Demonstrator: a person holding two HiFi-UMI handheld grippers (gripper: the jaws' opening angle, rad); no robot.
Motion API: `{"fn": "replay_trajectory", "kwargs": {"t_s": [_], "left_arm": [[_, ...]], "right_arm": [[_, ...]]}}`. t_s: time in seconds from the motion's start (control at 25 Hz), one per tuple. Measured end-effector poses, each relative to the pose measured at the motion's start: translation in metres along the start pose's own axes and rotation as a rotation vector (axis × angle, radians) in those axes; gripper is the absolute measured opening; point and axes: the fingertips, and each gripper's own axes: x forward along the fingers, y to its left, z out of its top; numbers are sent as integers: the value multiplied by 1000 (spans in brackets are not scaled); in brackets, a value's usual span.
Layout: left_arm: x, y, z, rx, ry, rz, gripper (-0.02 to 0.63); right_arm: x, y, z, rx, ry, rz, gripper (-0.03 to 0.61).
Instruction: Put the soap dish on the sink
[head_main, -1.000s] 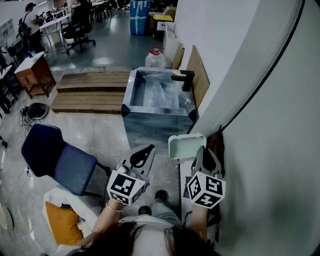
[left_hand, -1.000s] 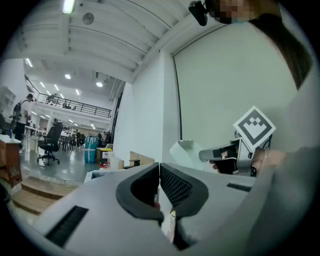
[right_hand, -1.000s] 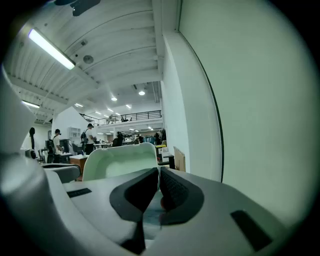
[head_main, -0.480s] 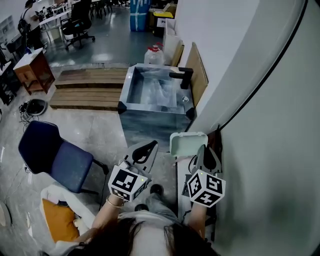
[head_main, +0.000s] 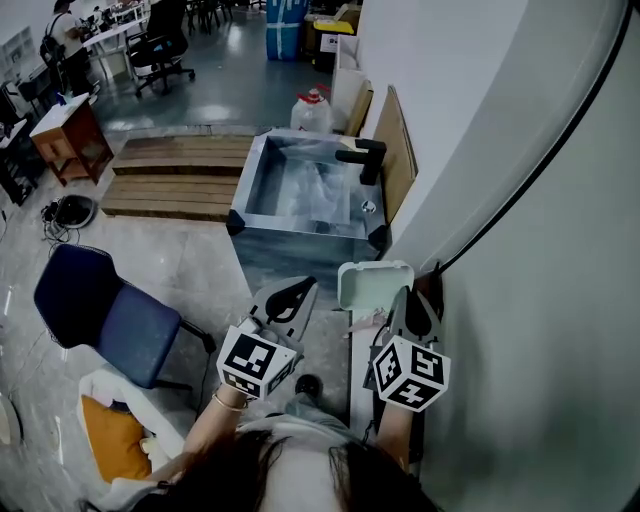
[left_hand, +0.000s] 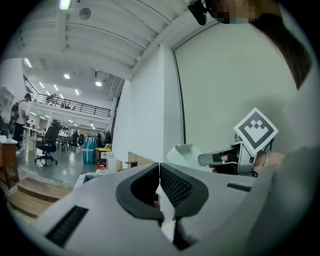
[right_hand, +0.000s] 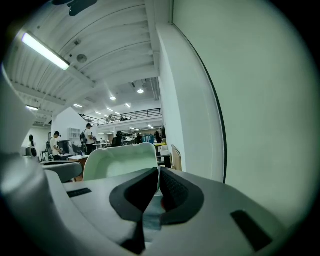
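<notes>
The right hand-held gripper (head_main: 406, 297) is clamping the pale green soap dish (head_main: 374, 285) by its near edge, apparently to hold it level for placing, well short of the steel sink (head_main: 304, 231) ahead. The left hand-held gripper (head_main: 291, 297) is idling alongside, jaws together, empty.
</notes>
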Motion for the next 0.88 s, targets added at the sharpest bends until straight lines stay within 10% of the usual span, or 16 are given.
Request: {"fn": "replay_trajectory", "kwargs": {"t_s": [0.88], "left_arm": [[74, 7, -7, 32, 21, 72, 9]], "right_arm": [[74, -40, 0, -13, 33, 83, 37]]}}
